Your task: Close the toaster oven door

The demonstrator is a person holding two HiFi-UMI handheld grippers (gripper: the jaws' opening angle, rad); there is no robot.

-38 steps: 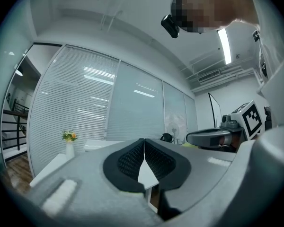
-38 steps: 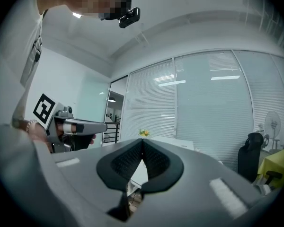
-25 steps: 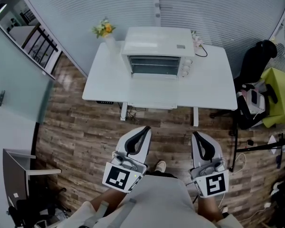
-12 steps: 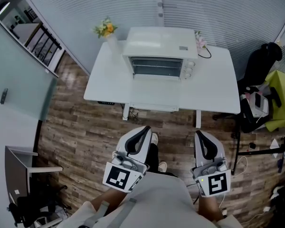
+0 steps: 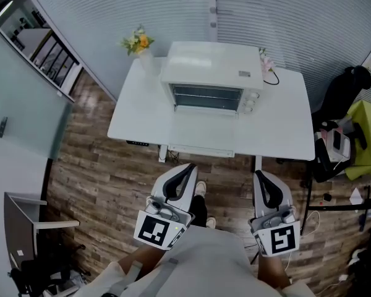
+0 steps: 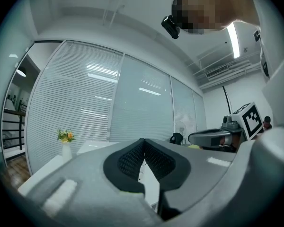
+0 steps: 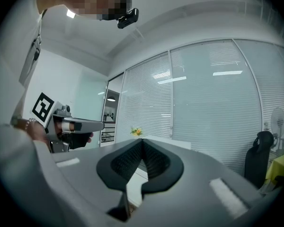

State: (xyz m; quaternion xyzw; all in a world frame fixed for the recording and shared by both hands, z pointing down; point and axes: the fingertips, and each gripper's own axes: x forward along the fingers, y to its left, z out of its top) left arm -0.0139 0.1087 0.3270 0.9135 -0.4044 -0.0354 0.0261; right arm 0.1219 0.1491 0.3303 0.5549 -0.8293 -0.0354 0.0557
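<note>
Toaster oven [image 5: 210, 73], white and boxy, sits on white tabletop [image 5: 278, 125]; left tool [image 5: 187, 171] and right tool [image 5: 260, 179], shut and empty, aim toward it, likely to push.

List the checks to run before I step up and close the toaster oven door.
1. Left gripper jaws together, nothing between them: ok.
2. Right gripper jaws together, nothing between them: ok.
3. Toaster oven within reach: not ok, both grippers are short of the table.
4. Vase of flowers apart from the oven: ok, it stands at the far left corner.
5. Door position: cannot tell from this distance.
</note>
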